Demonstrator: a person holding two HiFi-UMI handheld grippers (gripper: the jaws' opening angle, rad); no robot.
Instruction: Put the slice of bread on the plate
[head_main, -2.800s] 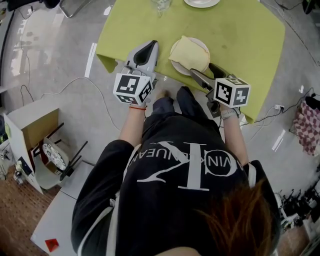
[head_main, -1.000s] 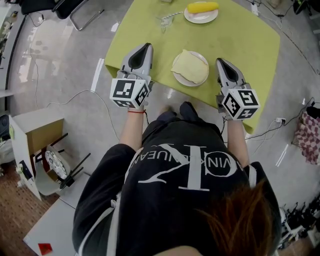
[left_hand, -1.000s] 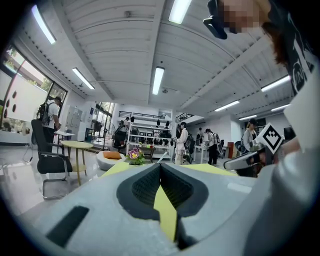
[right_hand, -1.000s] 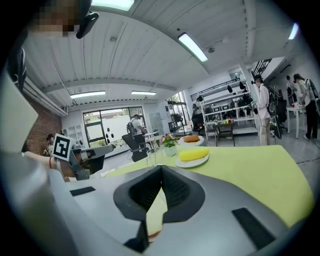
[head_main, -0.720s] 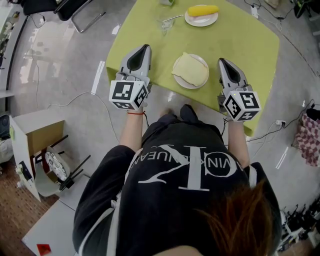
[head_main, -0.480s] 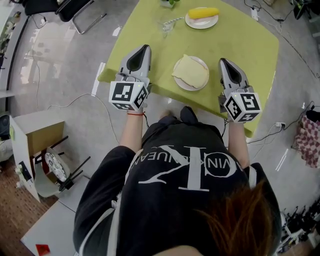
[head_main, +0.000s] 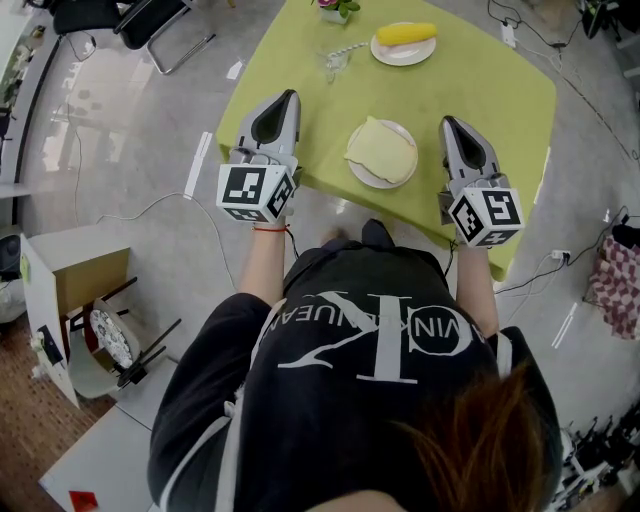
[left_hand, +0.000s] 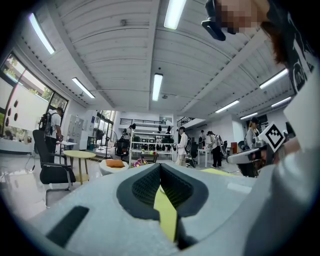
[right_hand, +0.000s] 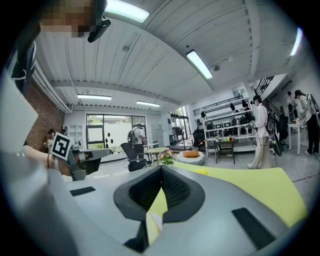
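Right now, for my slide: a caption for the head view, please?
Bread slice rests on the plate, flanked by the shut left gripper and right gripper.

Slice of bread (head_main: 381, 152): on the plate (head_main: 372, 183).
Plate: near the front edge of the table (head_main: 490, 90), between the two grippers.
Left gripper (head_main: 281, 99): left of the plate, over the table's near left corner.
Right gripper (head_main: 453, 123): right of the plate, apart from it.
Second plate (head_main: 388, 54): behind the first, at the far side, corn cob (head_main: 405, 34) on it.
Glass (head_main: 331, 66): just left of the second plate.
Box (head_main: 60, 272): on the floor, well left of the table.
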